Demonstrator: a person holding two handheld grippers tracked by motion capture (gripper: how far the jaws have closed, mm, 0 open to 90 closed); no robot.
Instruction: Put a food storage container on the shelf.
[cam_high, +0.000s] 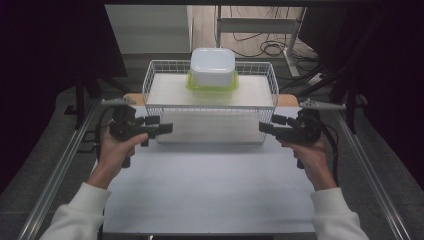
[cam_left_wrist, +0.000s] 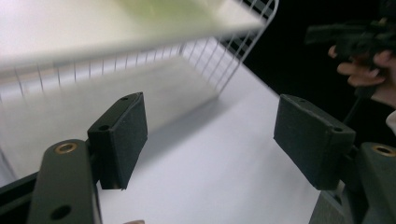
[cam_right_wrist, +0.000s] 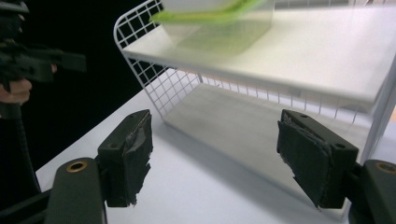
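Before the wire rack (cam_high: 210, 107) at the table's (cam_high: 210, 190) far edge, left gripper (cam_high: 167, 128) and right gripper (cam_high: 263, 127) both spread and empty, apparently pre-grasp; next, likely a reach up for the lidded container (cam_high: 212, 67).

The person's left hand (cam_high: 114, 150) holds the left gripper (cam_high: 165, 129) pointing inward to the right, its jaws spread wide apart with nothing between them. The right hand (cam_high: 311, 152) holds the right gripper (cam_high: 265, 127) pointing inward to the left, jaws likewise wide apart. Both white sleeves (cam_high: 75, 215) enter from below.
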